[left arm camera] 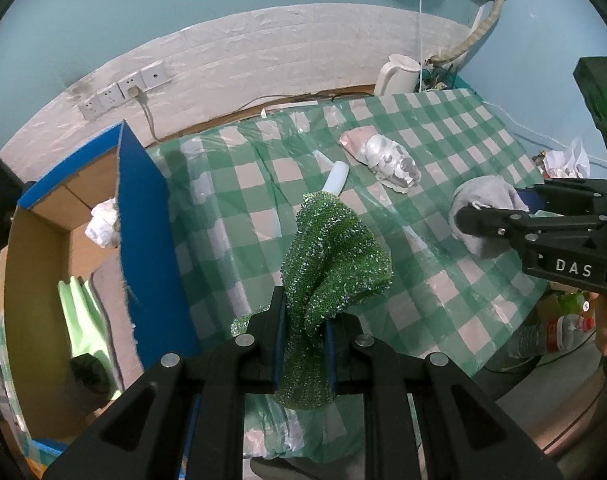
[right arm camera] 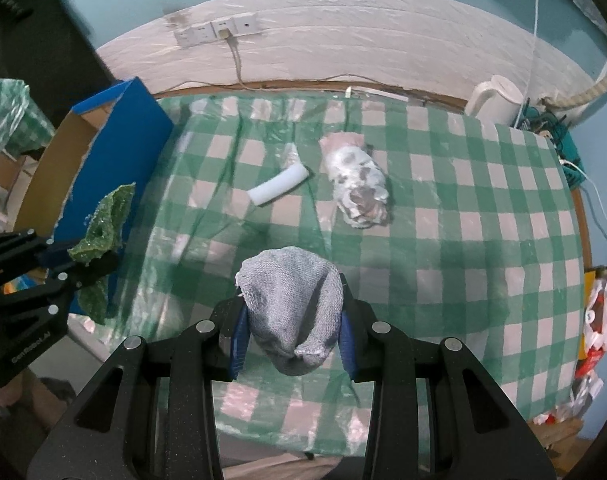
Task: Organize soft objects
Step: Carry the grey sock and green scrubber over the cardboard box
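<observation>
Both grippers loaded, clear of the table.
Left gripper (left arm camera: 303,344) clamps the green scrubber (left arm camera: 335,260); right gripper (right arm camera: 291,336) clamps the grey sock (right arm camera: 291,304), both lifted, probably for the blue box (left arm camera: 151,216).

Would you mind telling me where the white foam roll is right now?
The white foam roll lies on the checked tablecloth, centre-left in the right wrist view, between the blue-sided box and the crumpled white bundle.
</observation>
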`<state>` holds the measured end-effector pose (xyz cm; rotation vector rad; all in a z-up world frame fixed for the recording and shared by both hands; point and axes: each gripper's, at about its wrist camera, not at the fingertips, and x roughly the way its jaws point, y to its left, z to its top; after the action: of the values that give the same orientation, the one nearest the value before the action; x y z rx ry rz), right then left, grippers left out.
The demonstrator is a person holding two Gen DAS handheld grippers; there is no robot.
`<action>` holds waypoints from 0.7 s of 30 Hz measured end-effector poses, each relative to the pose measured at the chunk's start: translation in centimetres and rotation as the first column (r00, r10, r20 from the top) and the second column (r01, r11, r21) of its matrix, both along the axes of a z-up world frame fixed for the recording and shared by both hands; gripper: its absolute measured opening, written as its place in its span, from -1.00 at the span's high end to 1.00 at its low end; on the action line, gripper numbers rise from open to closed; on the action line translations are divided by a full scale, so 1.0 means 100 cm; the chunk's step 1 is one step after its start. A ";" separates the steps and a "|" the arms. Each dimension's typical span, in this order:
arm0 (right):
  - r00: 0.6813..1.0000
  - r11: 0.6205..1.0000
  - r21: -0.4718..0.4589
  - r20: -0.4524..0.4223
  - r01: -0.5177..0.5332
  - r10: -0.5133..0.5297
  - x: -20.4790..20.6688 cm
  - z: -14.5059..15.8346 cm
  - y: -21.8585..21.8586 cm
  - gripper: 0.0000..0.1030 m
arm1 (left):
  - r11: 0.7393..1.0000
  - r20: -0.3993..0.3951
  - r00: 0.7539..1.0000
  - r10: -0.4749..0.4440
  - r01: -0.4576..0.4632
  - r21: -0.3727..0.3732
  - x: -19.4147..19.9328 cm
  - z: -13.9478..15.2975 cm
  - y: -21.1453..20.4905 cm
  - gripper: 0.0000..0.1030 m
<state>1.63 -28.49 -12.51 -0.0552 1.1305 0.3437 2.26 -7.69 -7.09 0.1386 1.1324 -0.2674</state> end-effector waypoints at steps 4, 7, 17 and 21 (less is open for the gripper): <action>1.000 1.000 0.001 0.008 -0.016 0.016 -0.001 0.006 0.011 0.30 | 1.000 0.018 1.000 0.009 -0.009 -0.008 -0.005 0.010 0.008 0.69; 1.000 1.000 0.006 0.014 -0.028 0.028 -0.002 0.012 0.020 0.30 | 1.000 0.028 0.999 0.017 -0.017 -0.013 -0.007 0.016 0.016 0.69; 0.997 0.997 0.011 0.024 -0.078 0.078 -0.003 0.025 0.055 0.30 | 0.998 0.051 0.996 0.068 -0.067 -0.021 -0.016 0.032 0.048 0.69; 0.994 0.995 0.010 0.036 -0.103 0.103 -0.003 0.034 0.072 0.30 | 0.995 0.067 0.993 0.096 -0.094 -0.029 -0.018 0.040 0.065 0.69</action>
<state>1.34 -21.29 -9.13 -0.1089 1.0929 0.4400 0.49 -1.16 -3.07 0.0699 1.0644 -0.1912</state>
